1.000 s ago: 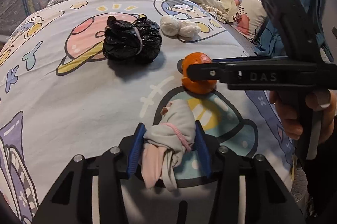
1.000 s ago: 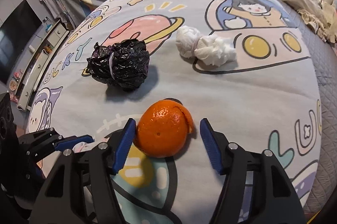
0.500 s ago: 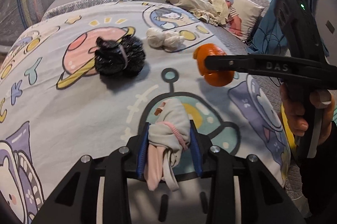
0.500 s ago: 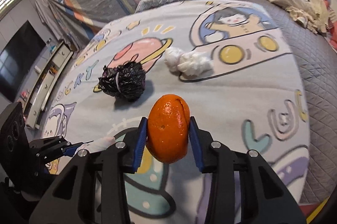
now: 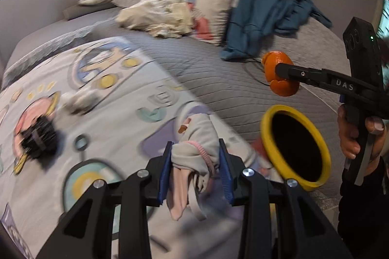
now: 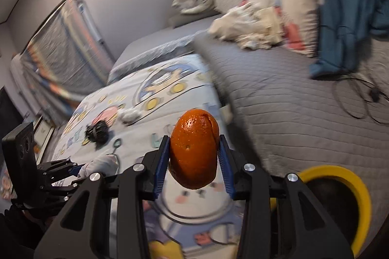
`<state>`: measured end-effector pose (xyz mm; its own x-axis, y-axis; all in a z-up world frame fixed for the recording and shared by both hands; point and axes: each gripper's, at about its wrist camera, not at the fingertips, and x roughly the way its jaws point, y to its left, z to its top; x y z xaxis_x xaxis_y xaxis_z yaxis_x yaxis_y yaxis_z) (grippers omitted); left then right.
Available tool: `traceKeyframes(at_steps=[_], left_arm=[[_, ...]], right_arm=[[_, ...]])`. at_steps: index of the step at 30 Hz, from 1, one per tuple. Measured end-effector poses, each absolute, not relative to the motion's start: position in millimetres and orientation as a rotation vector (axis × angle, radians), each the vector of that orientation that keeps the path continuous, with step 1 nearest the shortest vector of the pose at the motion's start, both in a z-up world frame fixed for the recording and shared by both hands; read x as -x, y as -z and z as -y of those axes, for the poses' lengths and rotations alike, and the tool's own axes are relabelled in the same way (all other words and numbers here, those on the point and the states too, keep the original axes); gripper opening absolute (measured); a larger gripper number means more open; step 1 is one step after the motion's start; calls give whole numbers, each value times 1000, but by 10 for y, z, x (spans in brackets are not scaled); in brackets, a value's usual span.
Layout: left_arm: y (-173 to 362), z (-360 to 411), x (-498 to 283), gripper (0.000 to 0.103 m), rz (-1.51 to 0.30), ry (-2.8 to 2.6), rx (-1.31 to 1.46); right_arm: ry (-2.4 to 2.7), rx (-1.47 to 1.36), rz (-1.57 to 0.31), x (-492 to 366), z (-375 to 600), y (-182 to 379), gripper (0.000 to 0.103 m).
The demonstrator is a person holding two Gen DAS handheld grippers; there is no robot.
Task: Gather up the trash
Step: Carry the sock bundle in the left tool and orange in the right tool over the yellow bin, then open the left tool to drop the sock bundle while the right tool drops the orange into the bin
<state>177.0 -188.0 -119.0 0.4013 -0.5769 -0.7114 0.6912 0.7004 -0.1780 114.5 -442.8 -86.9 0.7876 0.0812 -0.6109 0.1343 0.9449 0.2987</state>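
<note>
My left gripper is shut on a grey and pink cloth wad and holds it above the bed. My right gripper is shut on an orange peel; in the left wrist view the peel hangs just above a yellow-rimmed bin. The bin also shows at the lower right of the right wrist view. A black crumpled bag and a white tissue wad lie on the cartoon blanket.
A grey quilted bed stretches behind, with pillows, a heap of pale clothes and a blue curtain. A black cable lies on the quilt. The left gripper body is at the left.
Both grippers have swung right with their loads, away from the blanket. The orange peel now hangs over the yellow bin, which has come into view.
</note>
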Motion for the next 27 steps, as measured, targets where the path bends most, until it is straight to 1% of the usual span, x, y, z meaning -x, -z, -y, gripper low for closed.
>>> traceKeyframes(at_steps=[5, 10, 17, 19, 20, 21, 22, 23, 24, 25, 27], left_arm=[[1156, 2655, -1486, 33, -822, 959, -227], [1262, 3274, -1220, 33, -853, 1072, -265], [1541, 3804, -984, 33, -916, 1144, -322], [1594, 3864, -933, 34, -923, 1159, -326], [1616, 3890, -934, 35, -927, 1161, -327], [1634, 3903, -925, 37, -935, 1159, -323], [1645, 3908, -926, 44, -943, 1158, -317], [1646, 3907, -937, 48, -948, 1153, -312], [1647, 3880, -959, 53, -947, 1148, -306], [1635, 3857, -974, 59, -942, 1140, -299], [1612, 3782, -1009, 64, -936, 1126, -280]], right_arm=[[201, -417, -658, -647, 5016, 1012, 38], [334, -487, -671, -199, 5427, 1275, 38], [435, -523, -690, 114, 5733, 1568, 39], [448, -535, -704, 149, 5785, 1654, 40], [452, -536, -708, 155, 5802, 1673, 42], [466, -532, -710, 180, 5814, 1691, 45], [483, -524, -709, 208, 5820, 1694, 45], [493, -521, -706, 218, 5819, 1689, 47], [497, -524, -698, 226, 5826, 1679, 49], [500, -528, -693, 235, 5832, 1667, 55], [514, -524, -687, 259, 5843, 1644, 56]])
